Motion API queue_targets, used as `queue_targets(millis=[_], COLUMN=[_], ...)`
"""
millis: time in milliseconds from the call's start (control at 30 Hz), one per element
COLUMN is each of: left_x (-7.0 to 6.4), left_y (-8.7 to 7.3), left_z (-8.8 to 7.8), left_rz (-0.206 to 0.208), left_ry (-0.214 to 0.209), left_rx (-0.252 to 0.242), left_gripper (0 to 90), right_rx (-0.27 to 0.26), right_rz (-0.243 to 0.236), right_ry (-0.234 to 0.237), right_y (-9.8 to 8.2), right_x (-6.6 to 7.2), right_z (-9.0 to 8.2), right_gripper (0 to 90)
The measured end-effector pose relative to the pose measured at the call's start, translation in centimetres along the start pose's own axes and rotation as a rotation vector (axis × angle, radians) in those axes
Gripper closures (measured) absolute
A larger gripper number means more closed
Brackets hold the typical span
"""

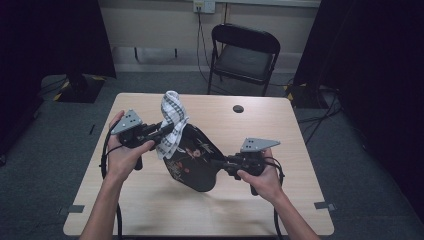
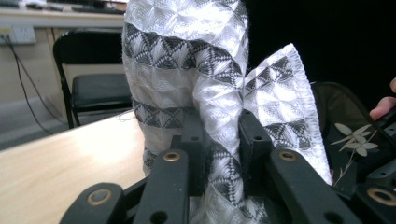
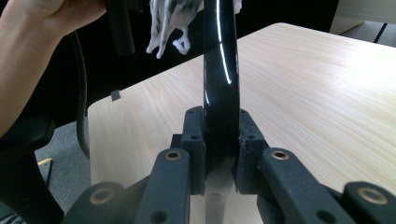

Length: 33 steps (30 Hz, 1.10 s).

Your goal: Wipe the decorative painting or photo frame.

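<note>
**A:** Left gripper has the white-and-grey checked cloth pinched between its jaws, the cloth bunched up above them and draped against the upper edge of the dark plate.

**B:** And the right gripper is clamped on that plate's rim, jaws snug on both sides of the glossy black edge.

**A:** The black plate with its flower pattern stands tilted on edge above the wooden table, between the two hands.

**B:** Cloth touching plate, both grippers gripping tight.
</note>
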<state>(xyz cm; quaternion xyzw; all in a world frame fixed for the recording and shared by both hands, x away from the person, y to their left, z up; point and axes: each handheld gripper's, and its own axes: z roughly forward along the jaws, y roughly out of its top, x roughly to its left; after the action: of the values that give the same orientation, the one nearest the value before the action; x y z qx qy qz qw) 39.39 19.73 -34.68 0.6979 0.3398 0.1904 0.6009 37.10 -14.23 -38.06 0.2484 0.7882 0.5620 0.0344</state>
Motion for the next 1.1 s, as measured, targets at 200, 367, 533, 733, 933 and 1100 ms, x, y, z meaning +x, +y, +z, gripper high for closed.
queue_targets(millis=[200, 367, 533, 733, 933, 1100], left_x=[-0.6, -1.2, -1.0, -0.3, 0.4, -0.2], left_y=[0.2, 0.8, 0.6, 0.0, -0.5, 0.2], left_z=[-0.1, -0.3, -0.1, 0.1, 0.2, 0.0], left_rz=[0.029, 0.052, 0.047, 0.022, -0.015, 0.007], left_ry=[0.039, 0.027, -0.021, -0.013, -0.021, -0.033], left_rx=[0.022, -0.026, -0.015, 0.035, 0.040, -0.005], left_gripper=[75.7, 74.0, 75.2, 76.1, 76.3, 76.4], right_rx=[0.007, 0.004, 0.008, 0.012, 0.011, 0.012], right_rz=[0.002, 0.006, 0.007, 0.005, 0.007, 0.002], right_ry=[-0.001, 0.002, -0.002, -0.005, -0.005, -0.007], right_y=[0.1, 0.1, 0.1, 0.1, 0.0, 0.1], right_x=[0.1, 0.1, 0.1, 0.1, 0.1, 0.2], right_z=[0.0, 0.1, 0.1, 0.1, 0.3, 0.3], right_gripper=[78.3, 78.3, 78.3, 78.0, 77.5, 78.0])
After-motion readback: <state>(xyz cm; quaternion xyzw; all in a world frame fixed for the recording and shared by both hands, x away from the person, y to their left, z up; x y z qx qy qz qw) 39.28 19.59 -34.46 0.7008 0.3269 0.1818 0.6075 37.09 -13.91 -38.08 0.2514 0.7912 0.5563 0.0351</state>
